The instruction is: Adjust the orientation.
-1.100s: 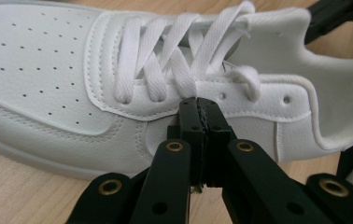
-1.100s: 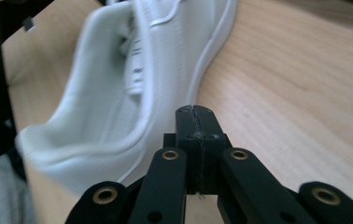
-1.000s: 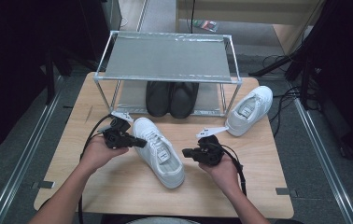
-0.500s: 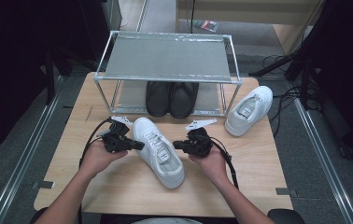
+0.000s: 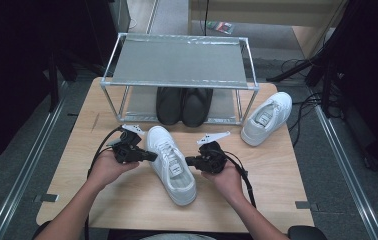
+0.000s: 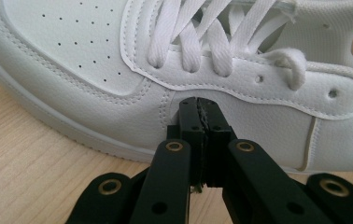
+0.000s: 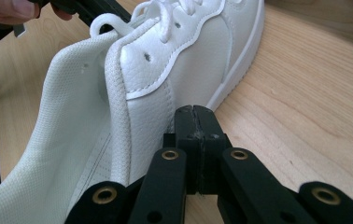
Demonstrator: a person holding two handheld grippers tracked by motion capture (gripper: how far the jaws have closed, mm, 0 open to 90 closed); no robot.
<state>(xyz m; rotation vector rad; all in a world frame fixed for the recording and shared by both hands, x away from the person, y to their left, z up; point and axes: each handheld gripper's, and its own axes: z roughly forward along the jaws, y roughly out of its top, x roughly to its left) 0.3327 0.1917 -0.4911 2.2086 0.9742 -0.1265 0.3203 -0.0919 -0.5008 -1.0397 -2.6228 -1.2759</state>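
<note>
Wooden counter [image 5: 277, 175], high view: a white shoe [image 5: 171, 163] lies at centre, the left gripper [image 5: 149, 156] and right gripper [image 5: 189, 161] flanking it; a shoe rack [image 5: 177, 62] stands behind, holding black shoes [image 5: 184, 105]. Left gripper view: fingers [image 6: 188, 121] pressed together, empty, tips against the shoe's side. Right gripper view: fingers [image 7: 209, 126] likewise together, tips touching the shoe near its heel.

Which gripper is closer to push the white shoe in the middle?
Neither clearly. The left gripper already meets the near white shoe on one flank, the right gripper on the other, both shut. Probably both press together.
</note>
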